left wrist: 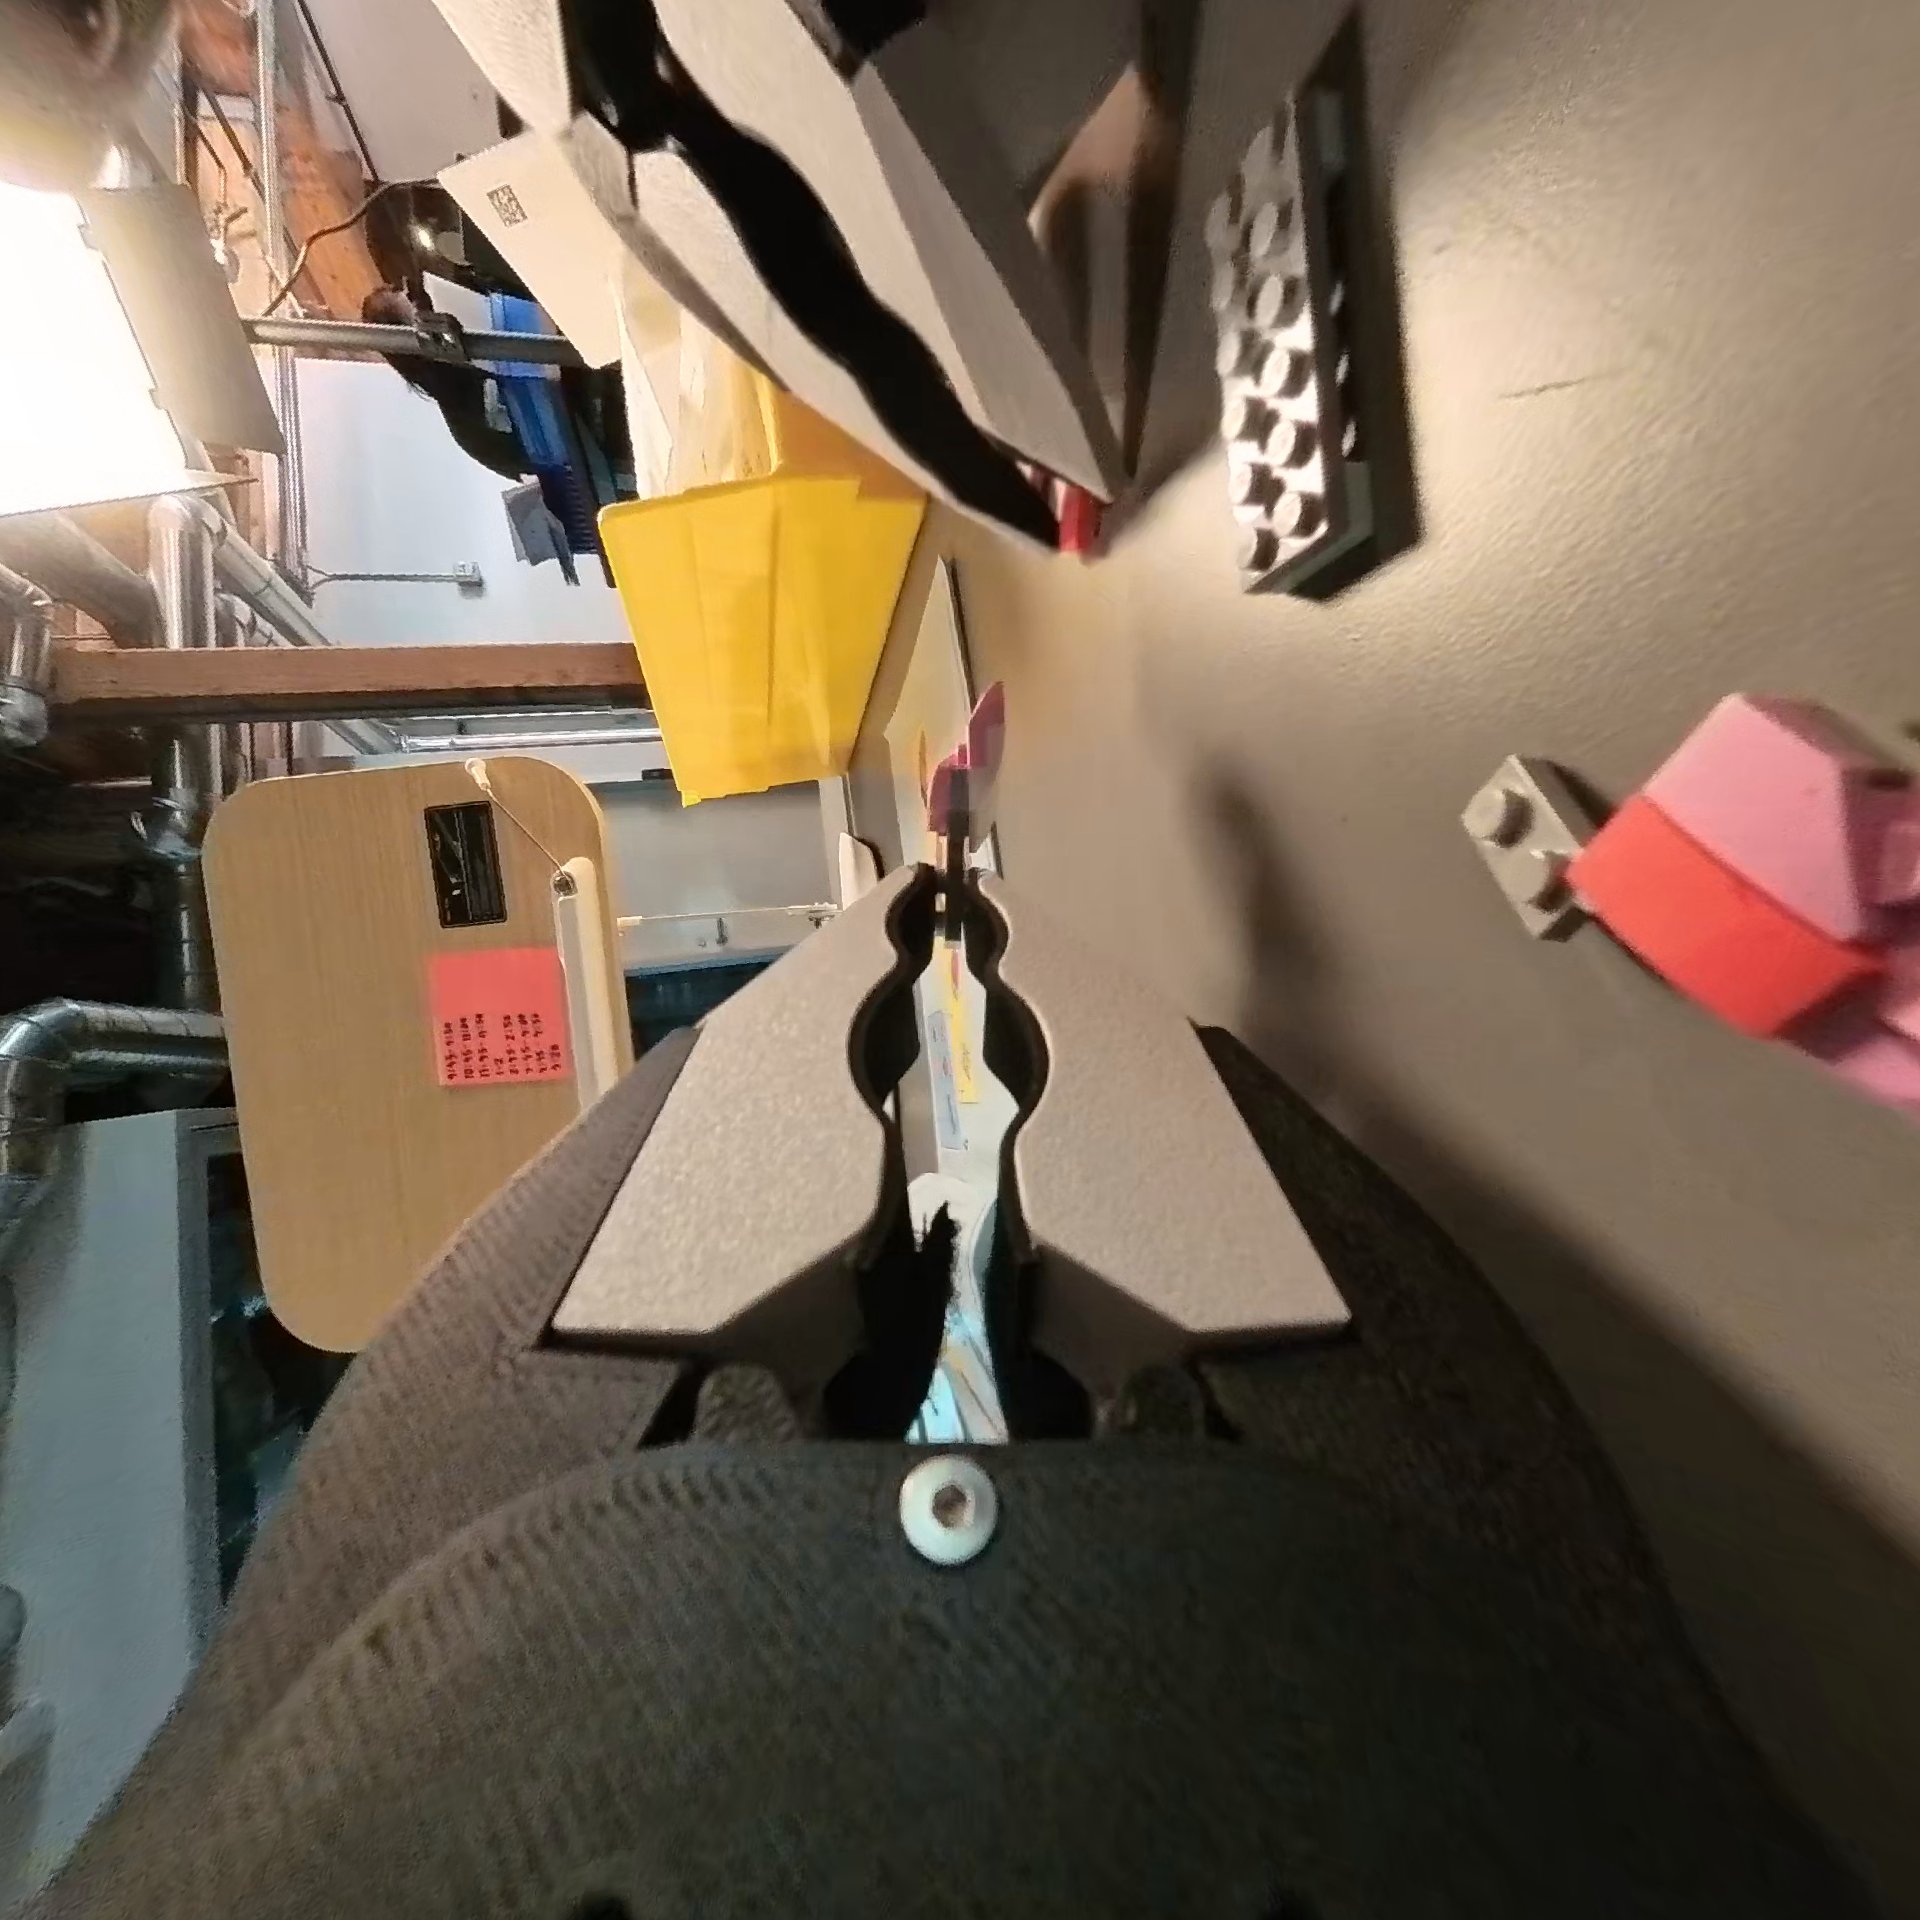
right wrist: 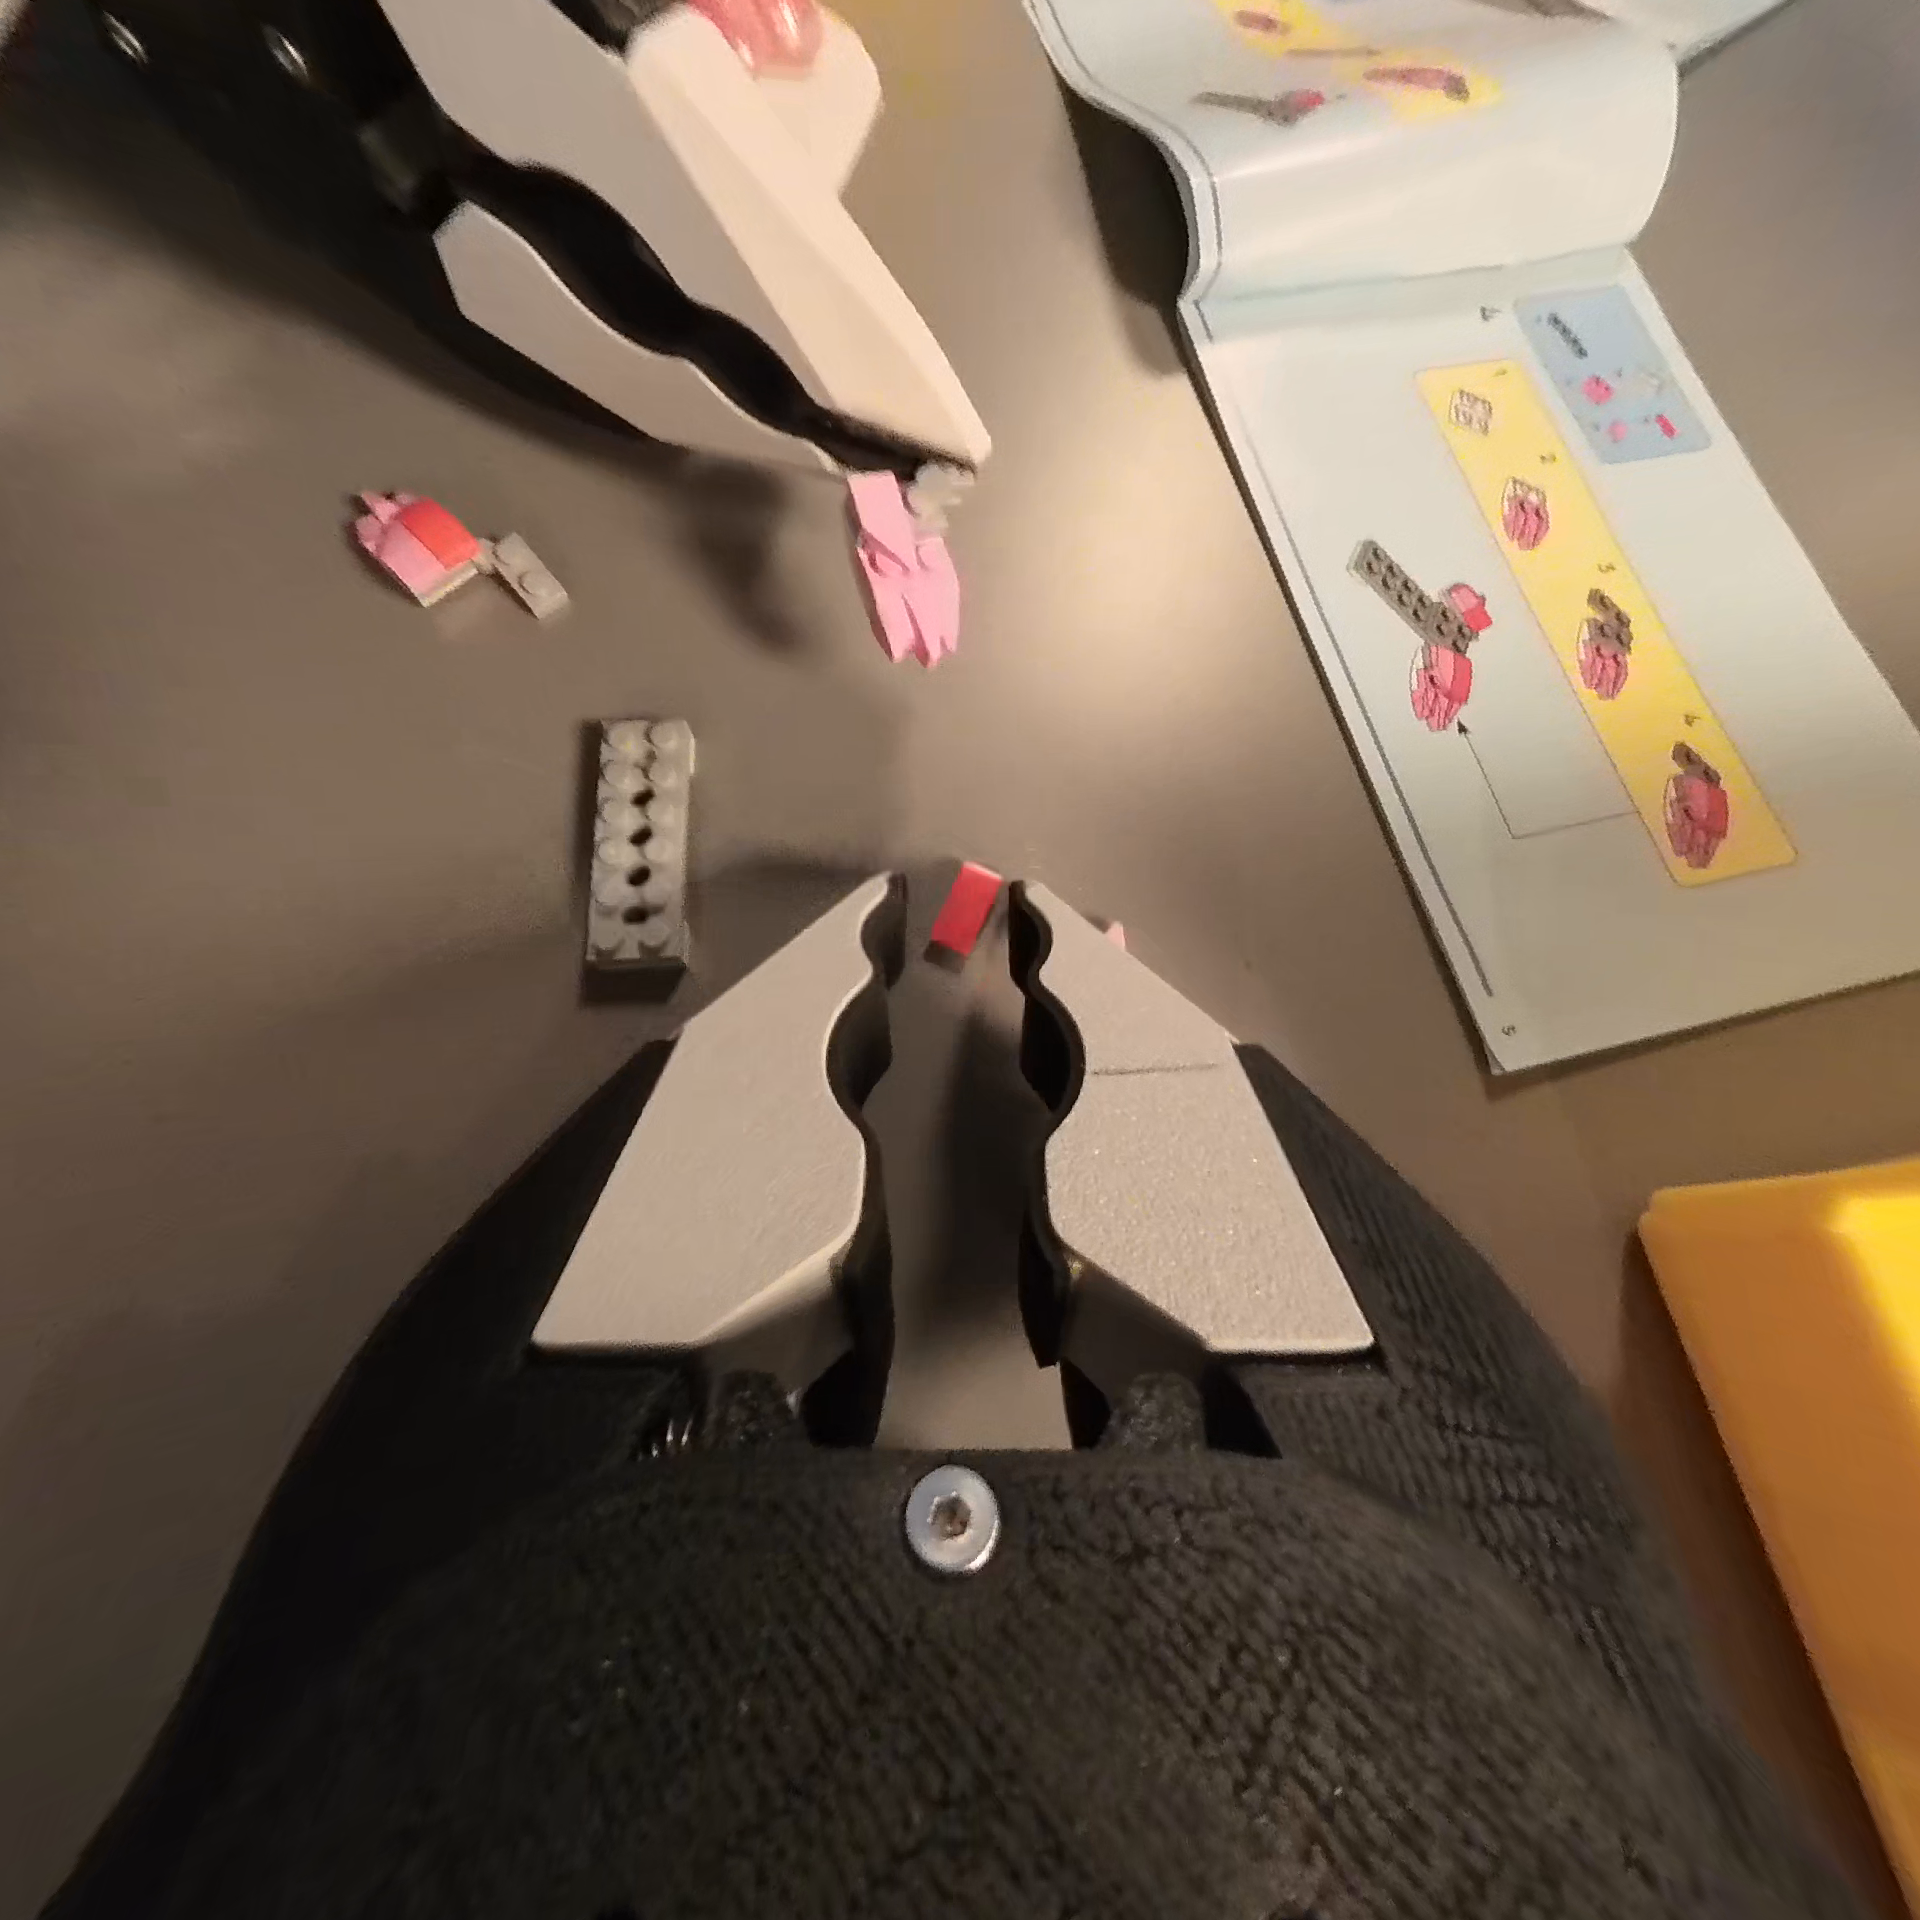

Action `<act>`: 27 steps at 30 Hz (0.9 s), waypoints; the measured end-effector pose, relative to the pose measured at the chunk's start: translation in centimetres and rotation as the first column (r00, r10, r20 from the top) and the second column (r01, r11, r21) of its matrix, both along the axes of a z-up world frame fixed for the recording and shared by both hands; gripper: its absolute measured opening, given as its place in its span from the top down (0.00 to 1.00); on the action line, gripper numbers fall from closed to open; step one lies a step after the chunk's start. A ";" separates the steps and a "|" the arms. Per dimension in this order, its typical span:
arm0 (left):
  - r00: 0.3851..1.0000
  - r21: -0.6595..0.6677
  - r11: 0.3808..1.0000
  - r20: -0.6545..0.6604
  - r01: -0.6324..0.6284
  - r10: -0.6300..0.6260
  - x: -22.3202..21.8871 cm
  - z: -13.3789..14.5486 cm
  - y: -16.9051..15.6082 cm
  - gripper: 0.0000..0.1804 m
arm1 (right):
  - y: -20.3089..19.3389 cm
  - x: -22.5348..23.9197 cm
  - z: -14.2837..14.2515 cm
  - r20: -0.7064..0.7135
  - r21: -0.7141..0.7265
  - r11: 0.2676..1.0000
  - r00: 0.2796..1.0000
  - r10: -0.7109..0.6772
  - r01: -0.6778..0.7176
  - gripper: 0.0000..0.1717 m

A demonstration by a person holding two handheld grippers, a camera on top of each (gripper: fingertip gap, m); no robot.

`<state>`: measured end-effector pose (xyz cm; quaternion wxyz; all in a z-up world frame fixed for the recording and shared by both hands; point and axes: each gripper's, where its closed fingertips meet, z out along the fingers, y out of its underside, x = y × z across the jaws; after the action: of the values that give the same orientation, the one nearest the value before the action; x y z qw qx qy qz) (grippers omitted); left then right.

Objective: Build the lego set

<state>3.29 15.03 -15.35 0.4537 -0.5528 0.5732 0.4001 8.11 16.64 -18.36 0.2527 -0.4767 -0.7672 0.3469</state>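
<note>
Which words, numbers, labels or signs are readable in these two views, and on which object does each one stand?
I name only what bears writing and do not copy it.
Pink sticky note on the wooden board: dark handwritten rows.
Black label, same board: too small to read.
White box: a square printed code.
Instruction booklet: small printed marks beside the drawings.

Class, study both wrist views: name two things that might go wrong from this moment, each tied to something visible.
1. The left gripper pinches only a thin edge of the pink brick assembly; it may slip free.
2. The small red brick sits tilted between the right gripper's fingers, visibly clear of one; it may twist or drop.
</note>
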 end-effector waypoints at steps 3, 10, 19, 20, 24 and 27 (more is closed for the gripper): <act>1.000 0.007 1.000 -0.003 0.009 -0.009 0.2 0.1 -0.1 0.98 | 0.2 0.1 -0.1 0.017 -0.010 1.000 1.000 -0.016 0.016 0.97; 0.983 0.096 0.978 -0.034 0.184 -0.181 3.4 1.3 -1.6 0.98 | -3.9 0.5 6.7 -0.244 -0.283 0.941 0.963 0.115 -0.184 0.97; 0.967 0.163 0.955 -0.098 0.248 -0.235 5.0 1.9 -2.3 0.98 | -5.5 0.5 5.5 -0.195 -0.248 0.943 0.965 0.176 -0.223 0.97; 0.968 0.164 0.955 -0.096 0.247 -0.234 5.0 2.0 -2.3 0.98 | -5.5 0.4 5.5 -0.198 -0.249 0.943 0.964 0.175 -0.222 0.97; 0.967 0.170 0.954 -0.105 0.247 -0.232 5.0 2.1 -2.3 0.98 | -5.6 0.4 5.6 -0.202 -0.240 0.946 0.964 0.172 -0.219 0.97; 0.967 0.175 0.953 -0.109 0.245 -0.229 5.0 2.1 -2.3 0.98 | -5.6 0.4 5.7 -0.202 -0.247 0.945 0.965 0.168 -0.217 0.96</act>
<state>8.33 12.77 -13.22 0.5229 -0.4167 0.6145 0.4187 8.47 11.01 -12.70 0.2185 -0.3959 -0.7308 0.5113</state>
